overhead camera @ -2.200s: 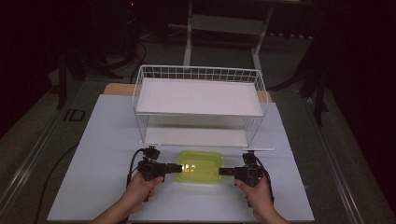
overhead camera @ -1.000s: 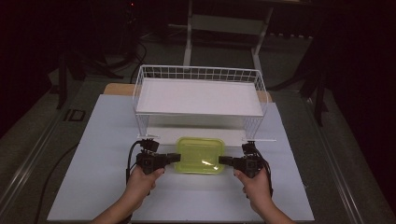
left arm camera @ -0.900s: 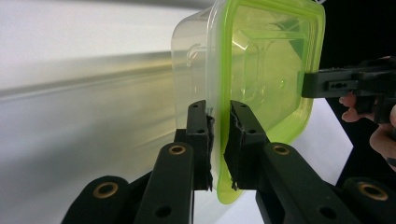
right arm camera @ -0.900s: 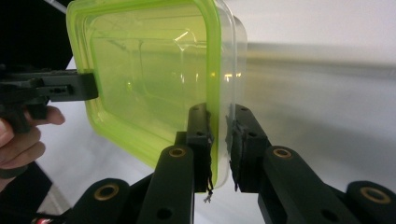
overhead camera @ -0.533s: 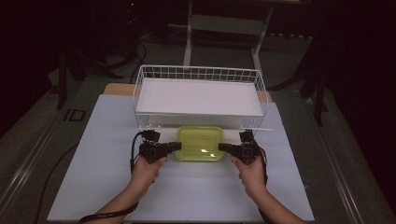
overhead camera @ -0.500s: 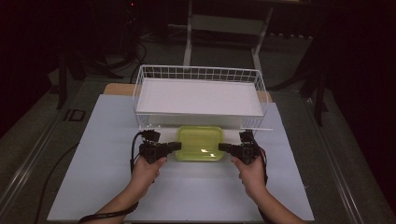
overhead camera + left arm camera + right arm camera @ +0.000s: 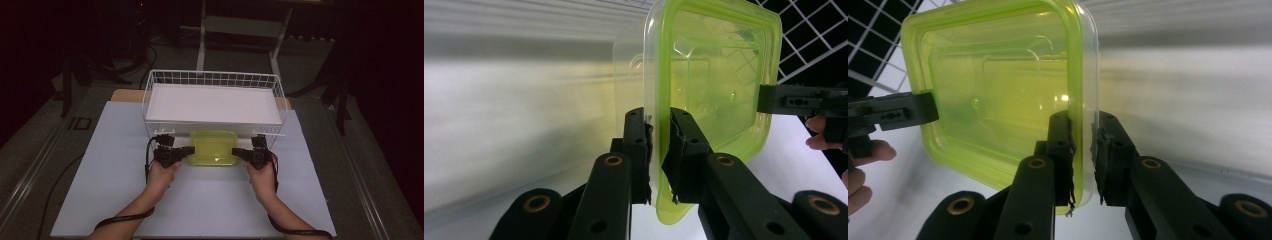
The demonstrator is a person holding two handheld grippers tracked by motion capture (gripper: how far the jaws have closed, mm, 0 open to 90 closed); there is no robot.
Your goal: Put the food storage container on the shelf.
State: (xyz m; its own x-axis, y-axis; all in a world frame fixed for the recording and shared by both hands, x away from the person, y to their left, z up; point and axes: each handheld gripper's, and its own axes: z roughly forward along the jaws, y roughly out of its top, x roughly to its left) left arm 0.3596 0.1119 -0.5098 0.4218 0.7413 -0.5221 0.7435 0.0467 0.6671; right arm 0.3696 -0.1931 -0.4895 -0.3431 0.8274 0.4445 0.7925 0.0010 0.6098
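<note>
A translucent green lidded container (image 7: 212, 147) is held level between my two grippers, just in front of the white wire rack (image 7: 212, 80). Its far edge lies at the rack's lower front edge. My left gripper (image 7: 189, 150) is shut on the container's left rim. In the left gripper view the left gripper (image 7: 658, 120) pinches the rim of the container (image 7: 714, 75) edge-on. My right gripper (image 7: 236, 151) is shut on the right rim. The right gripper (image 7: 1083, 122) clamps the lid edge of the container (image 7: 998, 85) in the right gripper view.
The wire rack carries a white board (image 7: 212, 102) and stands at the back of a white table sheet (image 7: 100, 190). Open room lies under the rack's shelf. Dark floor, cables and stand legs surround the table.
Both hands have carried the container away from the person, from the middle of the sheet up to the rack's front edge. Both grips stay the same.
</note>
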